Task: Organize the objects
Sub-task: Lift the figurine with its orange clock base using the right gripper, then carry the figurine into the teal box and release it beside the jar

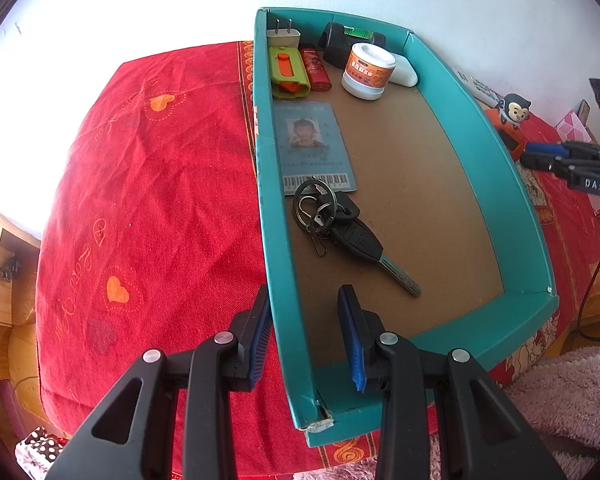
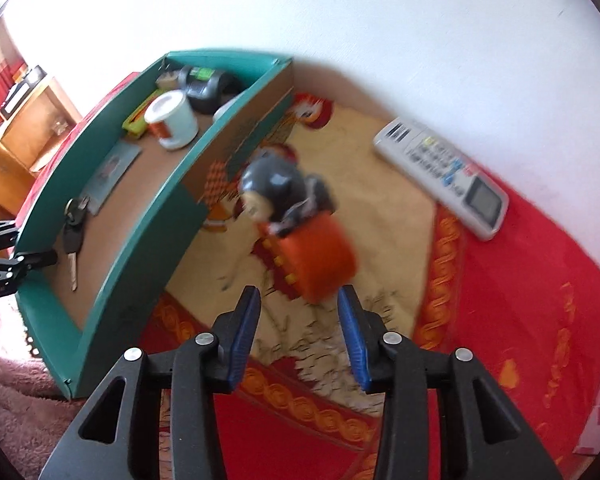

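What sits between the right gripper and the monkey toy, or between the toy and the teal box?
Nothing visible blocks the right gripper: the monkey toy lies just beyond its open fingers. Between the toy and the teal box's floor stands only the box's near side wall, which it would have to clear.

1 tray (image 1: 452,92) (teal), 1 jar (image 1: 366,70), 1 remote (image 2: 444,170).
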A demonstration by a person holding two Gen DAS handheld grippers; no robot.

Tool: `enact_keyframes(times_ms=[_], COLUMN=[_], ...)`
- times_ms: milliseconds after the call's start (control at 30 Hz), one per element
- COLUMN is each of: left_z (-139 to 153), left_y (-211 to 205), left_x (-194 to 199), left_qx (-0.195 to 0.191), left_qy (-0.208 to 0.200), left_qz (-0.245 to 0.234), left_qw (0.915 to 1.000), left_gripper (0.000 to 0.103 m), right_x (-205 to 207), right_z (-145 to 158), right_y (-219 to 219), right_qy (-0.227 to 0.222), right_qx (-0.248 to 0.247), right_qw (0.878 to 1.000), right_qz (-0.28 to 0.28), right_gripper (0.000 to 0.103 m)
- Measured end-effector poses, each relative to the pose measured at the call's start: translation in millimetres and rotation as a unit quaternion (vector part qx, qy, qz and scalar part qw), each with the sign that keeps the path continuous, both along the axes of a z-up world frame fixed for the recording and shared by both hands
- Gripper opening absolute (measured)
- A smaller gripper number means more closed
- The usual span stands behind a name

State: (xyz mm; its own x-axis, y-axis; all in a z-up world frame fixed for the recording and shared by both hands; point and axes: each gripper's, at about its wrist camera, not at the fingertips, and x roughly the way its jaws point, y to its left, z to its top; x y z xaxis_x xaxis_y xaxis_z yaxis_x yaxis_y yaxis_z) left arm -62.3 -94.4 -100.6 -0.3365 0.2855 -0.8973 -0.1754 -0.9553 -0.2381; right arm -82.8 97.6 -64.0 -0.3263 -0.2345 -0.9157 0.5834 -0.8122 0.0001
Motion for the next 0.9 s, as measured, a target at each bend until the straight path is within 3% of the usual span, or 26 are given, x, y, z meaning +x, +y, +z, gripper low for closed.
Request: enact_keyframes(times_ms=[67,367,433,567,900], left_z=[-0.1,-0.1,-0.1,-0.1,0.4], left_y=[0.1,-0.1,-0.3,-0.5,-1.4], left_x=[-0.2,-0.1,-0.1,0.3,1.3], left_qx=[0.0,0.0,0.0,0.0,0.0], left_qy=[0.0,0.0,0.0,0.0,0.0], left_qz=[0.0,-0.001,-0.002,-0.002,-0.003], left_qw=[1.0,1.0,1.0,1.0,1.0], left_gripper=[0.031,0.031,0.031,0.031,0.031], right_x=[-2.1,-22.0,-25.0,-30.6,-31.6], right_z=[2.3,-13.9,-16.9,-19.6,-2.5], right_y=[-3.4,-33.6,-36.1,-30.5,-11.3], right_qy=[0.016,0.014,0.007,-0.015,-0.012], right_qx=[0.021,0.025,0.019,-0.007,-0.059], right_qw=[1.0,0.999,0.999,1.0,0.996], right_qz=[0.003,0.035,0.025,0.002,-0.058], right_gripper=[0.065,0.066,0.065,0.045,0.039])
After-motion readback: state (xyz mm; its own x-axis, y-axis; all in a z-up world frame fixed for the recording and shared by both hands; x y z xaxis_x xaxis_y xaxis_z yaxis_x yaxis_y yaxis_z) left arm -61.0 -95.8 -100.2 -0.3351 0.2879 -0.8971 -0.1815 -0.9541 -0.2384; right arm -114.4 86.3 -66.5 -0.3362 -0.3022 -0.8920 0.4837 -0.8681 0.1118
